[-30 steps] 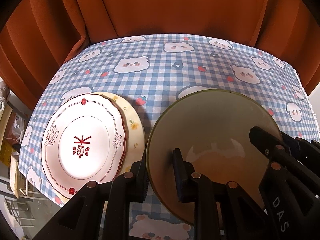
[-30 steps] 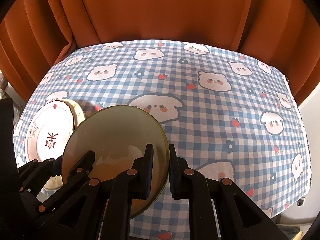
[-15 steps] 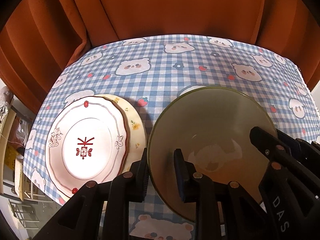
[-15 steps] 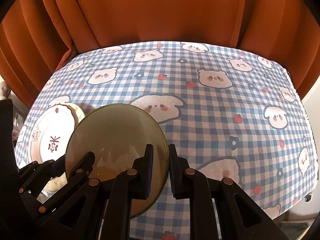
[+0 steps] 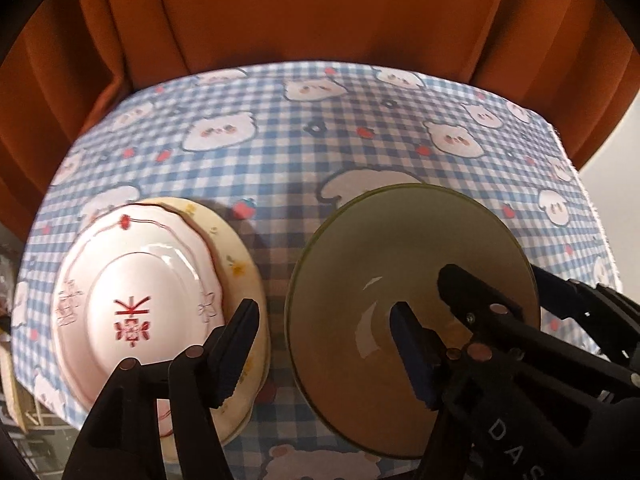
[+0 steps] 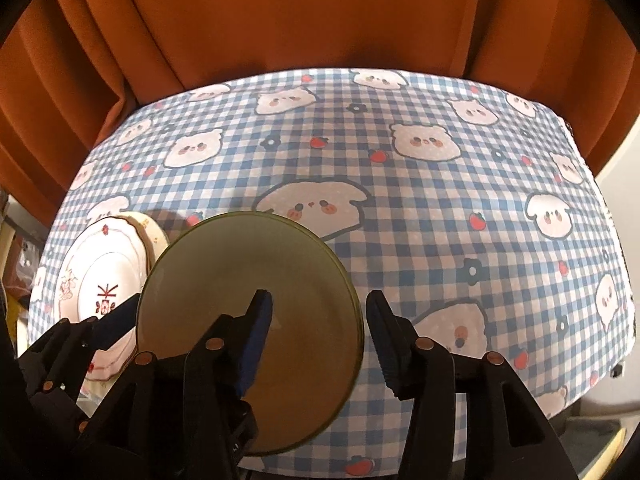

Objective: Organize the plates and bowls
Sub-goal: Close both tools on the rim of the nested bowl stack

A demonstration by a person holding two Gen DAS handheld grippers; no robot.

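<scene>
Your left gripper (image 5: pixel 326 342) has just been opening: its two fingers now stand apart, one over the edge of the plates, the other inside the olive-green bowl (image 5: pixel 400 272), with the bowl's left rim in the gap between them and neither pad pressing on it. Your right gripper (image 6: pixel 320 334) has also just been opening; its jaws are spread, the left finger with its blue pad inside the bowl, the right finger outside over the cloth, and the bowl's right rim passes between them untouched as far as the view shows.

The bowl sits upright on the blue-and-white checked tablecloth (image 6: pixel 440 200), printed with white bears, strawberries and small flowers, near the front edge of the table. Pale reflections show on its inner wall; its inside looks bare.

Just beside the bowl, on its left, lies a white plate with a red scalloped line and a red motif in the centre (image 5: pixel 136 300). It rests on top of a cream plate with small yellow flowers (image 5: pixel 240 264), whose rim shows along the right side. The plates and the bowl are close, with a narrow strip of cloth between them.

Behind the table hangs a rust-orange curtain (image 6: pixel 300 16) in folds.
</scene>
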